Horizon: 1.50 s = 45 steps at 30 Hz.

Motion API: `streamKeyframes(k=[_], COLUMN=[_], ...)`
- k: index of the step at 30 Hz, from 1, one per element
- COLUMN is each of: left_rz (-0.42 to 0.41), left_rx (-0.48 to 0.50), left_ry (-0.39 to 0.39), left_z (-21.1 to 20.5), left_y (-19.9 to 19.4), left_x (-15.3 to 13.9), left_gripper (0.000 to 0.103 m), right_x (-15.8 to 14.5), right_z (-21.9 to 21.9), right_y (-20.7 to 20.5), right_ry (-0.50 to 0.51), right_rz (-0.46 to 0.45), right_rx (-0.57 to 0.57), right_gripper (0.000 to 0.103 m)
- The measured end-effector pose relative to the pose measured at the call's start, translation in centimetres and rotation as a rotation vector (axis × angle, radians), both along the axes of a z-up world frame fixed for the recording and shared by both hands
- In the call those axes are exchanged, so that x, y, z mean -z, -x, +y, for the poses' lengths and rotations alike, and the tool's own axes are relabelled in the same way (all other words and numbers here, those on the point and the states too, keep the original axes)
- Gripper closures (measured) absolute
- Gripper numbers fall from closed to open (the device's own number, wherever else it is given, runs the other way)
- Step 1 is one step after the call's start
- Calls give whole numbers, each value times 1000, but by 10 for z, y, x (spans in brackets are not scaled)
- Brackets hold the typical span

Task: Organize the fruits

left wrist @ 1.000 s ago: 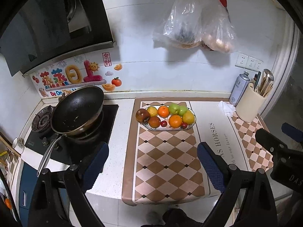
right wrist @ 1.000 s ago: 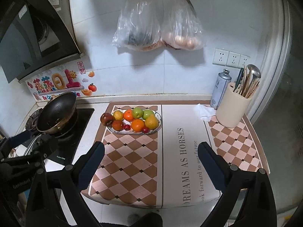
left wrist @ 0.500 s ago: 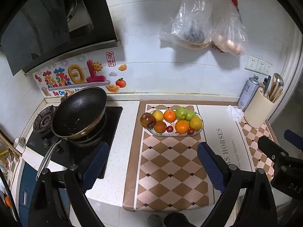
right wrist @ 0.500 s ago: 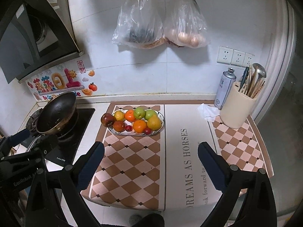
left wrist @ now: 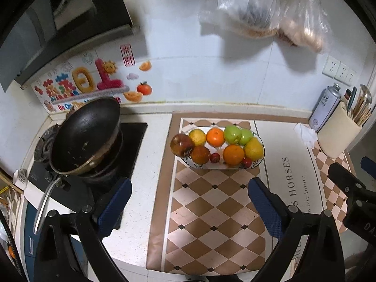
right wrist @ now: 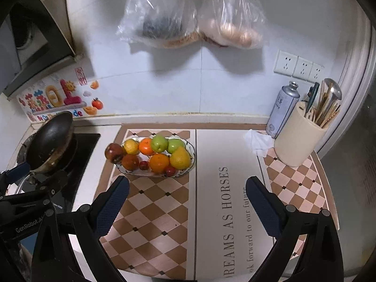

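Note:
An oval patterned plate (left wrist: 259,161) (right wrist: 191,162) sits on the checkered mat and holds several fruits: oranges (left wrist: 233,154) (right wrist: 159,162), green apples (left wrist: 232,134) (right wrist: 159,143), yellow lemons (left wrist: 253,149) (right wrist: 180,158), small red fruits (left wrist: 214,157). A dark red apple (left wrist: 181,143) (right wrist: 114,152) rests at the plate's left end. My left gripper (left wrist: 189,208) is open and empty, above the mat in front of the plate. My right gripper (right wrist: 186,208) is open and empty, to the plate's right front; it also shows in the left wrist view (left wrist: 352,188).
A black wok (left wrist: 84,134) (right wrist: 50,141) sits on the stove at the left. A beige utensil holder (right wrist: 299,142), a spray can (right wrist: 282,110) and a crumpled tissue (right wrist: 257,141) stand at the back right. Two plastic bags (right wrist: 188,16) hang on the wall.
Both grippers have moved forward and lower toward the counter; the plate of fruit looks larger and nearer. Both grippers stay open and empty.

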<state>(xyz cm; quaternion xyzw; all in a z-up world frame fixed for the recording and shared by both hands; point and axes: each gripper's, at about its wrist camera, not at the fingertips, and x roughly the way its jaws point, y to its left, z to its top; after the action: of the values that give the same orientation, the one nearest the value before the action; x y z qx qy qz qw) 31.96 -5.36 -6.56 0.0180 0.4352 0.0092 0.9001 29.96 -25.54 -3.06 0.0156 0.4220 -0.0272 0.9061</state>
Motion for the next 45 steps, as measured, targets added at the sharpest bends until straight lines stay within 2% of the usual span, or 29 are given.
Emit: streamKeyframes(k=[5,12,32,45], left_rz=[35,51,16,22], left_rx=[-4,-16,-31,-25], left_ry=[-11,-22,-10,0], left_z=[-3,-3,3,1], left_y=[-14,-27,-37,-40], left_x=[15,24,19,21], left_gripper=[2,1,1,1], right_x=[27,46,41,43], right_z=[-5,-5,2,2], right_y=[-21,-37,-47,-50], right_ry=[-10,-16,6,5], right_rz=[56,88,77,83], right_rx=[9,9,-6,-2], right_gripper=[2,2,2,2])
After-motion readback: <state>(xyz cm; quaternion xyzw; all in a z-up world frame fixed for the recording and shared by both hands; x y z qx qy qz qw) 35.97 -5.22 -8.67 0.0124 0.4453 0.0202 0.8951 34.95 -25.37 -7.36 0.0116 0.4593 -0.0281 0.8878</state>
